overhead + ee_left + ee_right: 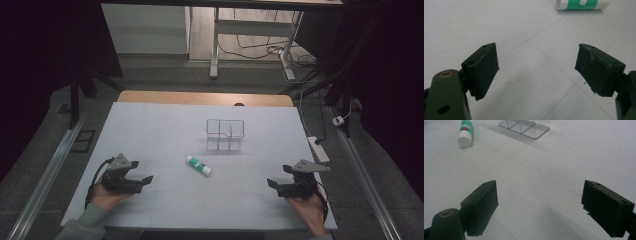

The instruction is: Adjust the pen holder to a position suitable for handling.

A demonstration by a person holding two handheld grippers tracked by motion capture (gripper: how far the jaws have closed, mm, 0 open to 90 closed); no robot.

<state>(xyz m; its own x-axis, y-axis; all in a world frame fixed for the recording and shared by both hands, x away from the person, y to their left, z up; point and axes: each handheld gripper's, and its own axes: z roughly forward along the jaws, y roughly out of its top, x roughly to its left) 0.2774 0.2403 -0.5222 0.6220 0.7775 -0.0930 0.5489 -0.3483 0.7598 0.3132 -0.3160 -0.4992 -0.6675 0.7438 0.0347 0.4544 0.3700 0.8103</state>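
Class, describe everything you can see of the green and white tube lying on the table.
The tube is a small cylinder, seemingly plastic, with a green printed label and a white cap. It lies on its side on the white table, slanted, just in front of the clear divided holder and apart from it. Only the table touches it.

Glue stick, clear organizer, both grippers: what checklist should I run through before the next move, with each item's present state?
1. Glue stick free to grasp, lying flat on the table, nothing touching it: ok.
2. Left gripper open, nothing between its fingers: ok.
3. Right gripper open, nothing between its fingers: ok.
4. Clear organizer upright, beyond the stick: ok.
5. Organizer compartments free of contents: cannot tell for certain, walls are transparent.
6. Path between either gripper and the stick unobstructed: ok.
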